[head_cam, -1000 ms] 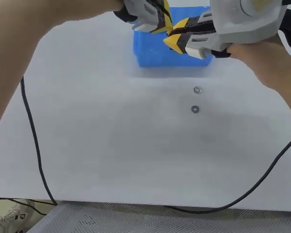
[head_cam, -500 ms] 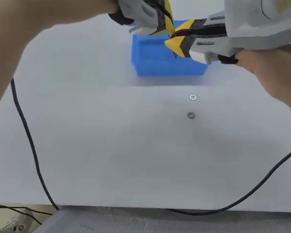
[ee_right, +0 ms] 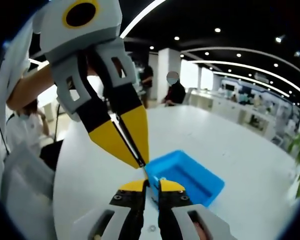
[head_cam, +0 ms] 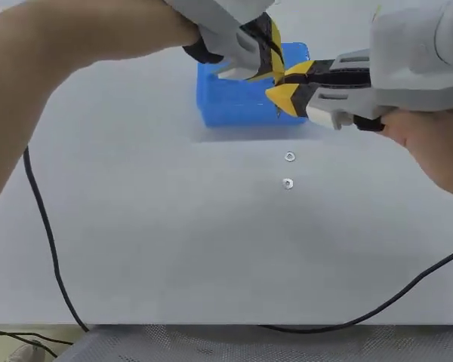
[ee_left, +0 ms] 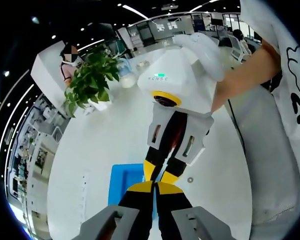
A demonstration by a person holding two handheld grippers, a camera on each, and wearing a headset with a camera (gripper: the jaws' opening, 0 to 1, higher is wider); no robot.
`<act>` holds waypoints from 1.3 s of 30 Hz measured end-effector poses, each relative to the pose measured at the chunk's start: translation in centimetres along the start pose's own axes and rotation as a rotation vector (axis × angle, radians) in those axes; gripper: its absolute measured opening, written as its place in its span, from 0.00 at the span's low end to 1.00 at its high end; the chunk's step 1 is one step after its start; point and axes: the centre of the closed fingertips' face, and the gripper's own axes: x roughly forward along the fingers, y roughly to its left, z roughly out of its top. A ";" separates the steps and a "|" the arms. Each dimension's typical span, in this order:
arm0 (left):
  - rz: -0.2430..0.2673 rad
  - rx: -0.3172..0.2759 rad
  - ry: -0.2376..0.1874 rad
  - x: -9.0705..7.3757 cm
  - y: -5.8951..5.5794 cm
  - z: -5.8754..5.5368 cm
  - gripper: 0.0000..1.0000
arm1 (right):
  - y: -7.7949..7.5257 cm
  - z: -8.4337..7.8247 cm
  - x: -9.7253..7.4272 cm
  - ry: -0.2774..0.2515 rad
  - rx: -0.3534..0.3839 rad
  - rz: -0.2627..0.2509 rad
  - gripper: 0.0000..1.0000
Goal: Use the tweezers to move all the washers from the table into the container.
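Observation:
Two small metal washers (head_cam: pixel 289 157) (head_cam: pixel 288 183) lie on the white table in front of a blue container (head_cam: pixel 230 105). My left gripper (head_cam: pixel 275 69) reaches in from the upper left, and its yellow-tipped jaws are shut on thin dark tweezers (ee_right: pixel 131 142). My right gripper (head_cam: pixel 281 95) comes in from the right and meets it tip to tip, its jaws pinched on the same tweezers. The tweezer tip (head_cam: pixel 278 111) pokes down over the container's near right corner, above the washers. The container (ee_left: pixel 121 185) and one washer (ee_left: pixel 190 179) sit under the joined jaws.
A black cable (head_cam: pixel 49 241) runs down the table's left side and another (head_cam: pixel 392 298) curves across the near right. A perforated metal ledge (head_cam: pixel 211 343) borders the front edge. A potted plant (ee_left: pixel 90 82) stands farther back.
Both grippers, still tip to tip, have drifted right and nearer over the container's front edge, closer to the washers. The head view has shifted too. The washers have not moved.

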 end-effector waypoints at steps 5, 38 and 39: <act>-0.026 -0.009 0.001 0.9 -0.7 -0.2 0.00 | 0.1 -1.2 0.1 0.010 0.040 0.003 0.05; -0.118 -0.086 -0.029 4.2 -2.7 -0.4 0.00 | 0.8 -5.4 -0.4 0.092 0.107 0.009 0.06; -0.119 -0.085 -0.028 4.2 -2.7 -0.4 0.00 | 0.8 -5.4 -0.3 0.092 0.110 0.010 0.06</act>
